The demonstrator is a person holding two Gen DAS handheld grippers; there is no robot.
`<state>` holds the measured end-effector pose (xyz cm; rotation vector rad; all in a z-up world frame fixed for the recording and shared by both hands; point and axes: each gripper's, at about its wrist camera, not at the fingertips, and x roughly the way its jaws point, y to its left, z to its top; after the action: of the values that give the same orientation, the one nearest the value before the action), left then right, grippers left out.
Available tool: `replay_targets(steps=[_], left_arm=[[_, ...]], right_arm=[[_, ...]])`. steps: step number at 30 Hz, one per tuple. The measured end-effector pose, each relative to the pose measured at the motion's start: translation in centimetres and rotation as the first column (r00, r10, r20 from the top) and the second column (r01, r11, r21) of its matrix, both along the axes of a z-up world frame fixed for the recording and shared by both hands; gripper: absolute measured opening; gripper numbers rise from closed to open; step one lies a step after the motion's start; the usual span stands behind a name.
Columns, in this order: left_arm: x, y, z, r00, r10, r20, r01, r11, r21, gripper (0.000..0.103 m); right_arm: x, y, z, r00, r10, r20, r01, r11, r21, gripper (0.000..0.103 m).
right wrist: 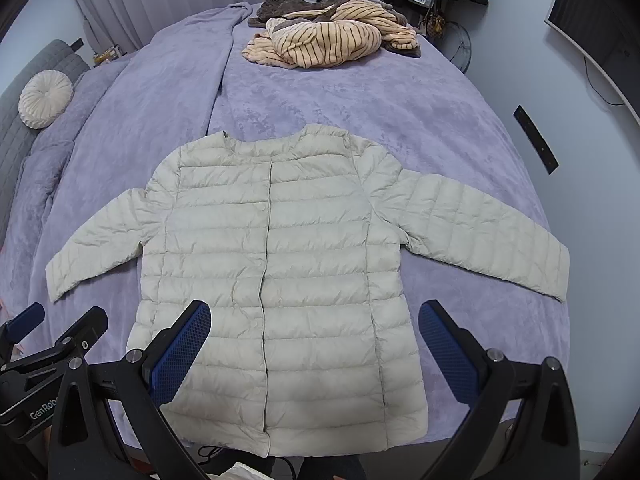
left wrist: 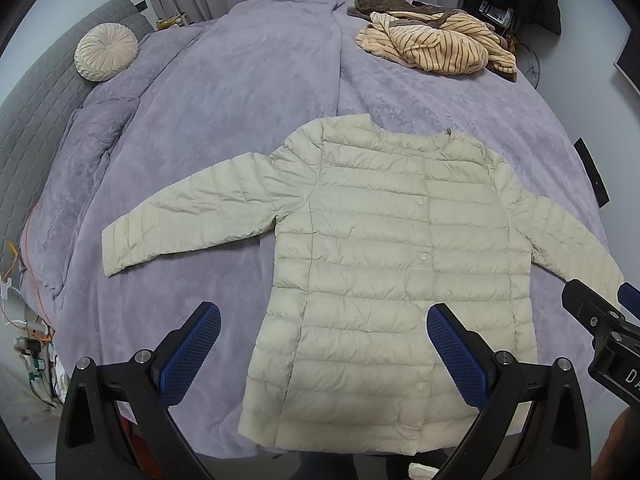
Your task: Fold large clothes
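The cream puffer jacket point(left wrist: 384, 264) lies face up, snapped shut, on the purple bedspread point(left wrist: 248, 92), hem at 6 o'clock, sleeves spread toward 3 and 9, ready for folding. The left gripper point(left wrist: 324, 344) and right gripper point(right wrist: 314, 340) hover above the hem, jaws wide apart, holding nothing

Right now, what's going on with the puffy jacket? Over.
Left gripper open, right gripper open, both empty above the hem. Cream jacket flat on purple bed, buttoned, sleeves spread, unfolded. Striped clothes pile far off, nothing blocking.
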<state>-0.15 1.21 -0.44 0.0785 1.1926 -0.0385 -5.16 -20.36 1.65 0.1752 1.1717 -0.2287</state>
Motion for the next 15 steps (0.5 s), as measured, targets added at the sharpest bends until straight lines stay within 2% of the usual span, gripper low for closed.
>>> replay_targets(steps=[15], left_arm=[[-0.21, 0.07, 0.29, 1.0, -0.002, 0.007, 0.002, 1.0, 0.006, 0.103]], right_arm=[[-0.18, -0.31, 0.13, 1.0, 0.0, 0.007, 0.0, 1.0, -0.005, 0.103]])
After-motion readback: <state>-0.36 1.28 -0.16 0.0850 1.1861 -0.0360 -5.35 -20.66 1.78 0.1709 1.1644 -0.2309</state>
